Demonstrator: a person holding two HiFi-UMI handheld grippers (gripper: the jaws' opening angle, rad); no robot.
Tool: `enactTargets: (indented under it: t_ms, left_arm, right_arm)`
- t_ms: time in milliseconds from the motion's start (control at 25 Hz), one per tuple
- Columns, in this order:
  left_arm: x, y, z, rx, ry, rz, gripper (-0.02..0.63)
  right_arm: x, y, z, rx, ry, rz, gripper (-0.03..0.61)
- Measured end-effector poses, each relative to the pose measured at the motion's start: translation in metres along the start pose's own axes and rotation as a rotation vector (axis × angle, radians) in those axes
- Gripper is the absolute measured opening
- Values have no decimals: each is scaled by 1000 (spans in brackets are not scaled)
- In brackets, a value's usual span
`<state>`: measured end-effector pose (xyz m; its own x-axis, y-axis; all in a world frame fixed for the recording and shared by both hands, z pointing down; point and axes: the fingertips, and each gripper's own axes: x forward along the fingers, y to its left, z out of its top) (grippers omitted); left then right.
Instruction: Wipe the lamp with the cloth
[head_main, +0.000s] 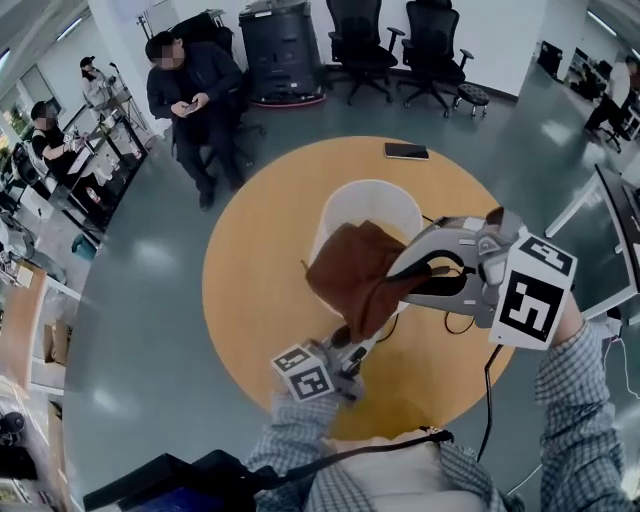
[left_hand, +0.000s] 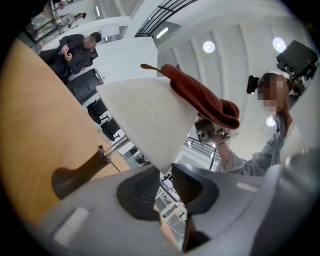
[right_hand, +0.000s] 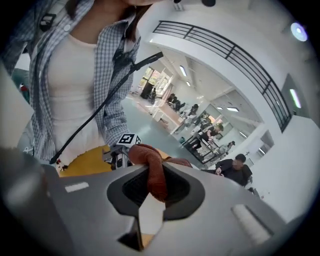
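One lamp (head_main: 372, 203) stands on the round table (head_main: 250, 280), its long axis rising from the tabletop and the shade's open top facing up. One brown cloth (head_main: 352, 272) drapes over the shade's near side. The right gripper (right_hand: 155, 187) is clamped narrowly on a fold of the cloth. The left gripper (left_hand: 162, 186) pinches the shade's lower rim. One phone (head_main: 406, 151) lies at the table's far edge.

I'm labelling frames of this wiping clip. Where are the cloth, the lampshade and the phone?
cloth (head_main: 352, 268): head view, middle of the brown folds draped over the lampshade.
lampshade (head_main: 385, 200): head view, bare white wall beyond the cloth.
phone (head_main: 406, 151): head view, centre of its dark face.
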<state>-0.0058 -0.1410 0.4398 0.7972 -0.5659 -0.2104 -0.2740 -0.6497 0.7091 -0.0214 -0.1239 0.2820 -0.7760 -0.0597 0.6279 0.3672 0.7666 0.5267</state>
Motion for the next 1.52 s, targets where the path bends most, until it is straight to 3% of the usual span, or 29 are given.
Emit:
enactTargets:
  t_ms: [280, 640, 760, 1040, 1160, 1280, 1440, 1520]
  left_arm:
    - [7, -4, -5, 9, 12, -4, 71]
    - [6, -8, -3, 42, 62, 13, 74]
    - [6, -9, -3, 53, 71, 24, 75]
    - [4, -9, -9, 71, 83, 41, 83]
    - [4, -19, -11, 76, 105, 11, 156]
    - [-4, -24, -16, 110, 153, 7, 215]
    - [-35, -14, -12, 175, 192, 93, 219]
    - [-59, -8, 6, 258, 209, 154, 219]
  right_arm:
    - [-41, 41, -59, 324, -44, -221, 43]
    - [-26, 112, -156, 1085, -277, -531, 41]
    - [2, 135, -180, 1268, -290, -573, 41]
    - [66, 161, -216, 1485, -237, -581, 41]
    - [81, 160, -216, 1555, -258, -574, 41]
    - [89, 162, -210, 1556, -267, -539, 41]
    - [91, 164, -211, 1561, -272, -523, 41]
    - [93, 164, -209, 1563, -271, -516, 41]
